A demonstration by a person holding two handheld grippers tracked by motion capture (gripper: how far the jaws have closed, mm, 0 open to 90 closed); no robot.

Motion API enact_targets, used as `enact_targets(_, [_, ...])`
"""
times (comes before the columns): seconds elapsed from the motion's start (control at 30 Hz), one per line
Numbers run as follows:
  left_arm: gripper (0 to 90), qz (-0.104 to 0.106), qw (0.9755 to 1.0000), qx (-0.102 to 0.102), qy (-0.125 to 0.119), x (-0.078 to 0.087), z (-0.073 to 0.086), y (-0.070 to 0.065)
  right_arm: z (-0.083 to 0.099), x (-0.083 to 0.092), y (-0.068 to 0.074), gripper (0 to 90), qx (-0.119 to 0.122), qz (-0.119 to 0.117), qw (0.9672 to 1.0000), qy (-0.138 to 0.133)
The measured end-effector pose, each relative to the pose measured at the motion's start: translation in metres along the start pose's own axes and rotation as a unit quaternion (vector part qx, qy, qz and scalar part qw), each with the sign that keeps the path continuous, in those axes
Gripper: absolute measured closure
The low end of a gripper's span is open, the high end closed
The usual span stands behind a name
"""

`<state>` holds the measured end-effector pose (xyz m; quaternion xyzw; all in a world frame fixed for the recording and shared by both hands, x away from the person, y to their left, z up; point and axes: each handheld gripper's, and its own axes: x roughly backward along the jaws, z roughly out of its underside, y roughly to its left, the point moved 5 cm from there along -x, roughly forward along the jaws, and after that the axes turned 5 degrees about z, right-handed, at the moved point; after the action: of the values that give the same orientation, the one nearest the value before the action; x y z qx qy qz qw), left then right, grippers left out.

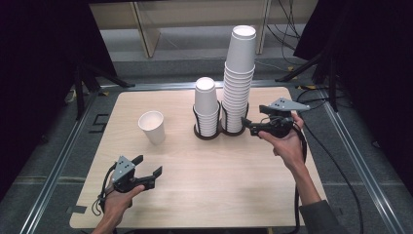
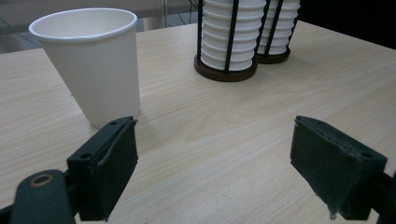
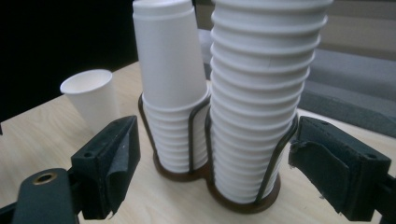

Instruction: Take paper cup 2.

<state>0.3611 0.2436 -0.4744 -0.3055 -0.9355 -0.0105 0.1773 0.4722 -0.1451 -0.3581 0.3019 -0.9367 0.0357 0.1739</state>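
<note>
Hovering beside the cup holder (image 1: 221, 130): right gripper (image 1: 249, 126) sits at the tall stack's base, jaws apart, nothing between the pads. In the right gripper view the tall stack of cups (image 3: 261, 107) stands straight ahead between the two jaws, not touched by either. The short stack of cups (image 3: 175, 93) is just beyond and to the left of it, in the second ring of the same dark wire holder. Both stacks are upside down, nested, upright.

Left gripper (image 1: 148, 165) is low over the near part of the tabletop (image 1: 219, 185), jaws also apart, empty. Single paper cup (image 2: 91, 63) stands mouth up ahead of its left jaw, close to the pad tip, no contact visible. In the left gripper view the holder with both stacks is farther ahead, roughly between the jaws and well clear of them.

From the right gripper, the single cup is far off past the left jaw, behind the short stack. The two grippers are well apart, with the single cup and the holder between them across the tabletop. Each gripper is carried by a hand, with a cable trailing off the near edge.
</note>
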Motion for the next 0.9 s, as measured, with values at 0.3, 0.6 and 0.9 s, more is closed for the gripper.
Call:
enact_targets(0.3, [14.6, 0.014, 0.9998, 0.001, 0.014, -0.005, 0.005, 0.001, -0.046, 0.002, -0.009, 15.6, -0.004, 0.001, 0.9995, -0.032])
enact_targets(0.6, [14.5, 0.013, 0.9998, 0.002, 0.014, -0.005, 0.005, 0.002, -0.086, -0.007, -0.020, 15.5, -0.006, 0.009, 0.9988, -0.048])
enact_targets(0.9, [14.6, 0.018, 0.9996, -0.001, 0.022, -0.008, 0.007, -0.001, -0.116, -0.023, -0.029, 15.4, -0.005, 0.015, 0.9987, -0.049])
